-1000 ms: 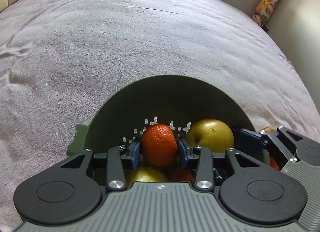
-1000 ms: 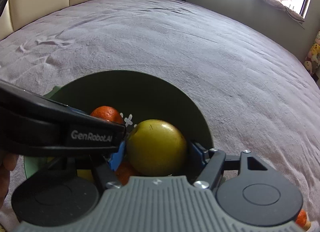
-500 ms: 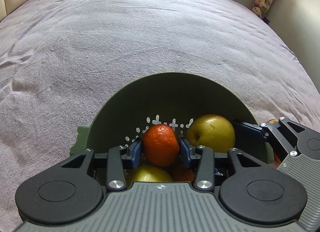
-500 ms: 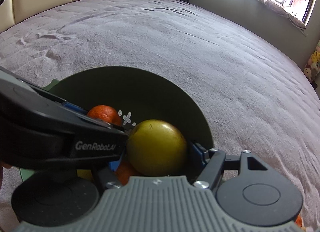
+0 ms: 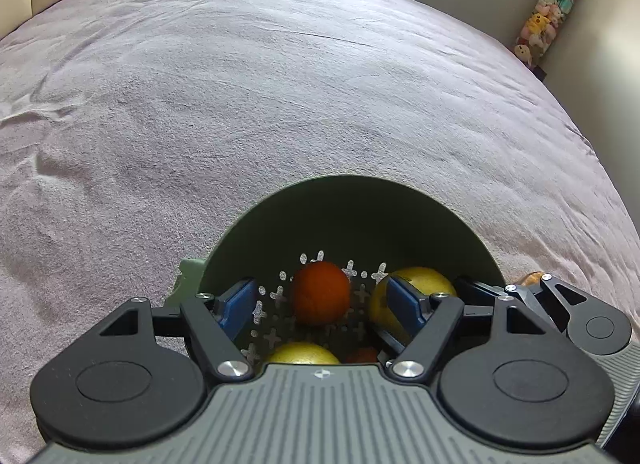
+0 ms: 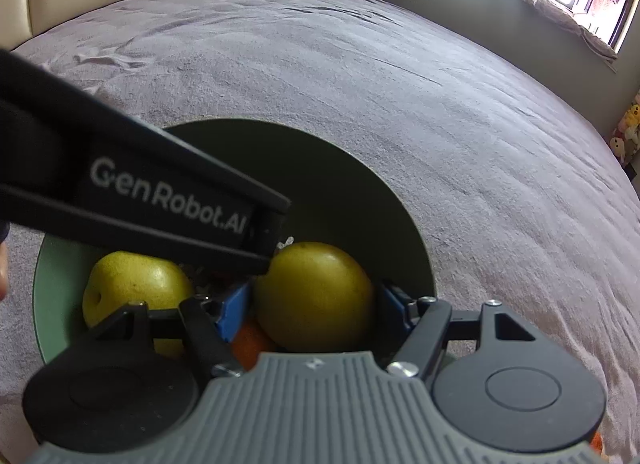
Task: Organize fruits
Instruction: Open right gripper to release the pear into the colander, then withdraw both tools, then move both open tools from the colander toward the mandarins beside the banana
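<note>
One green bowl (image 5: 352, 215) sits on the mauve bedspread (image 5: 240, 83), and in it I count two yellow pears and at least two oranges. One orange (image 5: 320, 298) lies free on the perforated bottom, and a sliver of another (image 5: 362, 354) shows lower down. The left gripper (image 5: 322, 298) is opening — its blue pads stand wide to either side of the free orange, touching nothing. The right gripper (image 6: 312, 304) is clamped on one pear (image 6: 314, 296) inside the bowl — pads pressed to both flanks. The second pear (image 6: 136, 284) rests at the bowl's left side.
</note>
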